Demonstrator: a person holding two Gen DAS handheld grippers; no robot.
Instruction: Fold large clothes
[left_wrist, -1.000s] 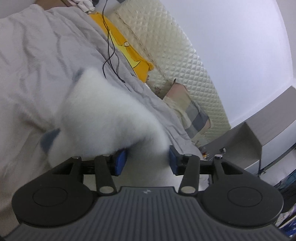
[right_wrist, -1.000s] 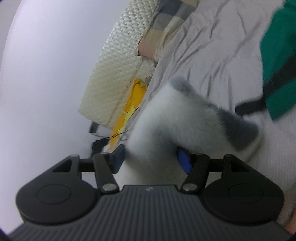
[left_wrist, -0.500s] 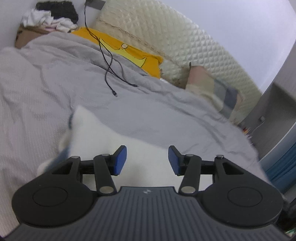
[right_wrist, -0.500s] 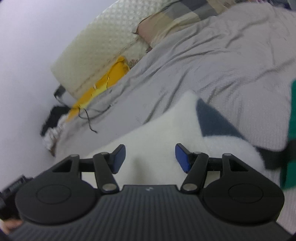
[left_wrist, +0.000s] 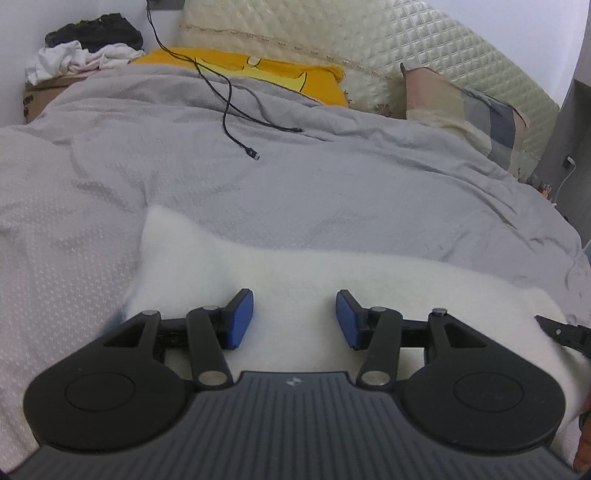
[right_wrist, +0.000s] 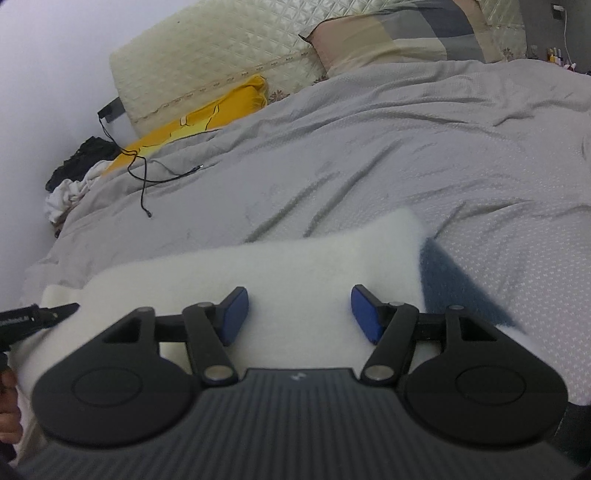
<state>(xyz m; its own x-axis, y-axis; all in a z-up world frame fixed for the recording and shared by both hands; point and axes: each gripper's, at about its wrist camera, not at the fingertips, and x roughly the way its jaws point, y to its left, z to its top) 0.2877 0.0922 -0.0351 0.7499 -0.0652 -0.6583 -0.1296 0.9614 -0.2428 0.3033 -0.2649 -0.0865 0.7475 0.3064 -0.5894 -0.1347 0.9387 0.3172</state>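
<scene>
White fleece garment (left_wrist: 280, 273): laid flat on grey bedding (left_wrist: 332, 184), beneath and ahead of both jaws. Left gripper (left_wrist: 294, 318) and right gripper (right_wrist: 299, 314): jaws apart, nothing held. Risk: thick pile bunched or missed if clamped shallowly.

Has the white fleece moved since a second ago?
Yes. The white fleece has dropped from between the left tongs and now lies flat on the grey duvet.

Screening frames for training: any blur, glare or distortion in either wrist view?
Left wrist: sharp, soft even light, no glare; fisheye bows the headboard; white garment near-featureless. Right wrist: softer, horizon tilted, tongs sharp, grey bedcover slightly smeared.
</scene>
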